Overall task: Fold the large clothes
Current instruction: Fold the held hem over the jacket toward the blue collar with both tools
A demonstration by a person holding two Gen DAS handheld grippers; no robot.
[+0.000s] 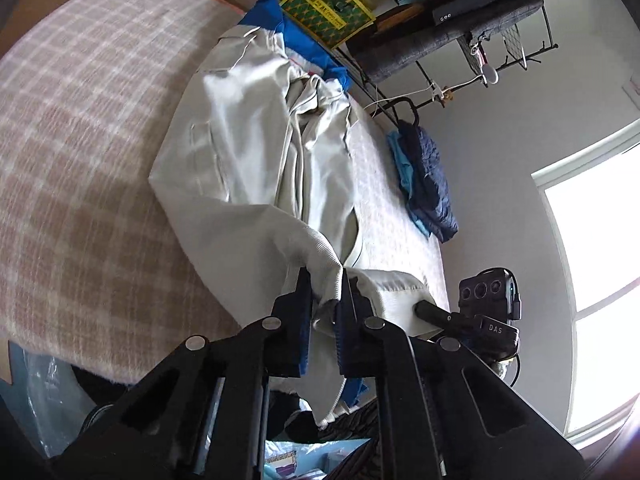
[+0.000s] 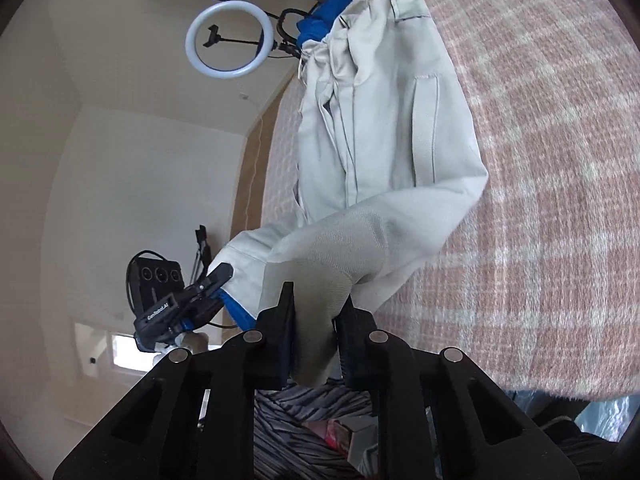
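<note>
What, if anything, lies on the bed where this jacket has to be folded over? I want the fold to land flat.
Nothing visible does. Both the left gripper and right gripper already clamp the beige jacket, and the plaid blanket beside it shows bare. The dark blue garment lies apart, near the bed's far edge.

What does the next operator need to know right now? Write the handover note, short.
Left gripper: shut on the near edge of the beige jacket.
Right gripper: shut on the same near edge, a bit along from the left.
Jacket: mostly lying on the plaid blanket, blue lining showing at the far end; the near edge is lifted off the blanket.
Done: both corners gripped and raised.
Left: probably carry the held edge toward the far end, lay it flat, then finish the remaining folds.
</note>
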